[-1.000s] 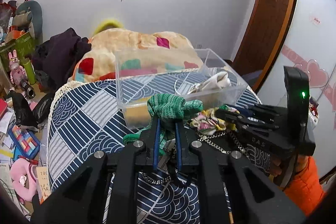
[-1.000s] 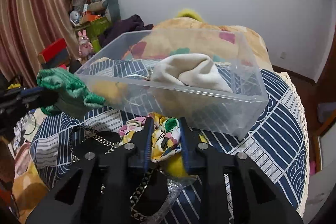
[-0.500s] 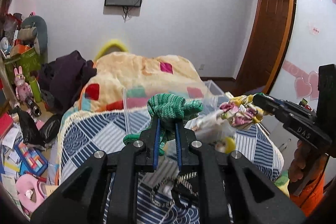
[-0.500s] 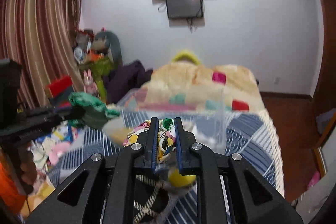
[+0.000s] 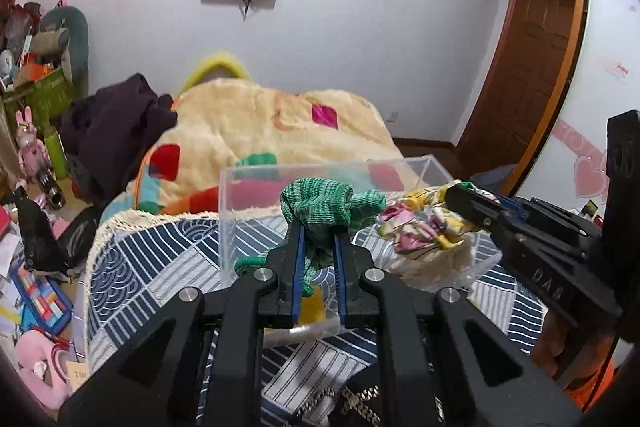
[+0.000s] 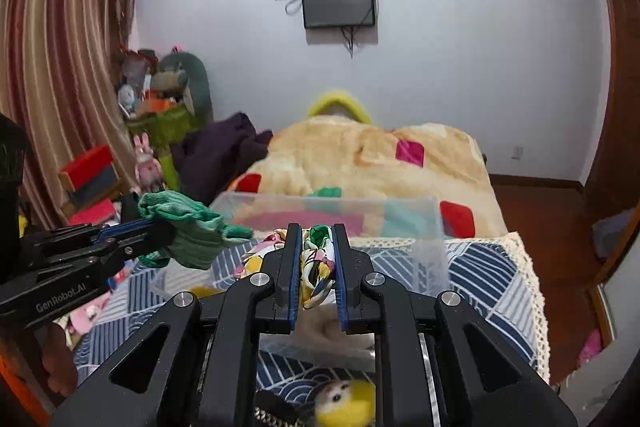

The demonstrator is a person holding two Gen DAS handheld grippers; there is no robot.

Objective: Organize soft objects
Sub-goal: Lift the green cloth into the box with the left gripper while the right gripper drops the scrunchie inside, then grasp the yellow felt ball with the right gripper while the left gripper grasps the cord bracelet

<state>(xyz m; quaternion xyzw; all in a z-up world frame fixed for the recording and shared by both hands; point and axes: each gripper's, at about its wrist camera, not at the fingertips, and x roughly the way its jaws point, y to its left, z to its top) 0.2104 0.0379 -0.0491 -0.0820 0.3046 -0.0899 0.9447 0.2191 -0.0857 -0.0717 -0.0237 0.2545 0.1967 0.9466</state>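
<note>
Over the clear plastic storage bin point(image 5: 248, 227), the left gripper point(image 5: 318, 231) pinches a green knitted sock point(image 5: 320, 199); the right gripper point(image 6: 316, 247) clamps floral patterned cloth point(image 6: 316, 259). Crowded together, either might drop outside the bin.

L gripper point(image 5: 318, 227) at frame centre, jaws closed on green knit cloth point(image 5: 326, 197); cloth bunched above the tips, a tail hanging down-left between the fingers. R gripper point(image 5: 460, 193) enters from right, clamped on floral fabric point(image 5: 420, 227) w/ yellow, pink and white print. Both items held over clear plastic bin point(image 5: 228, 219), which sits on blue/white patterned bedspread point(image 5: 140, 267). White cloth point(image 5: 432, 265) lies in bin's right part, under the floral fabric. Cream blanket point(image 5: 260, 123) w/ coloured patches lies beyond the bin. Dark clothing pile point(image 5: 112, 119) far left. Metal chain point(image 5: 360, 403) at near edge, below the L gripper.
</note>
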